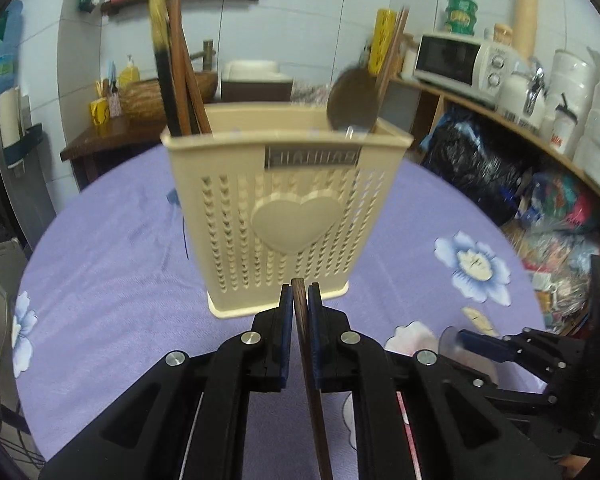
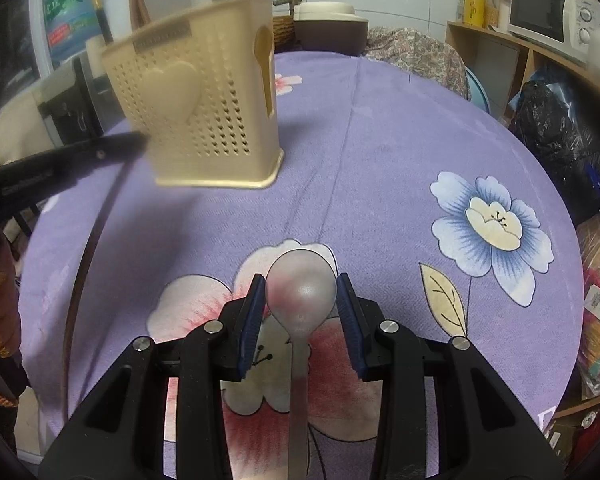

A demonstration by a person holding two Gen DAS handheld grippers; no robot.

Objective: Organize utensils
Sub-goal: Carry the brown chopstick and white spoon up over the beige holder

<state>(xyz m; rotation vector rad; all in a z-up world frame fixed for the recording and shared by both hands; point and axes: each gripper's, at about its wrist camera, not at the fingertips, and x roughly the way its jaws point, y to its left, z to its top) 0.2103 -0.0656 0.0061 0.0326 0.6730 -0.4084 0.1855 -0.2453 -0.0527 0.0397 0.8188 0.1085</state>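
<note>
The left tongs [image 1: 300, 300] are clamped on one dark wooden chopstick [image 1: 306, 360], which runs between the blue pads with its tip poking out just in front of them, close to the foot of the utensil holder. The right tongs [image 2: 301, 304] sit around the bowl of a metal spoon [image 2: 300, 292]; the pads flank the bowl on both sides, but I cannot tell whether they actually press on it. The spoon's handle runs back under the tongs, over the flowered purple cloth covering the surface [image 2: 380, 140].

Further out stands the single container here, a cream plastic utensil holder [image 1: 284, 216] with a raised heart on its front and rows of small cut-outs. It stands upright on the cloth, directly ahead of the left tongs and well to the left of the right ones. Inside it, at the left end, lean a dark-handled utensil [image 1: 164, 80] and at least two brown wooden chopsticks [image 1: 180, 72]. At the right end stands one spoon [image 1: 354, 100] with its bowl up, and beside it a pair of wooden chopsticks [image 1: 392, 52].

So: two spoons counted, one holder, one chopstick in hand.
</note>
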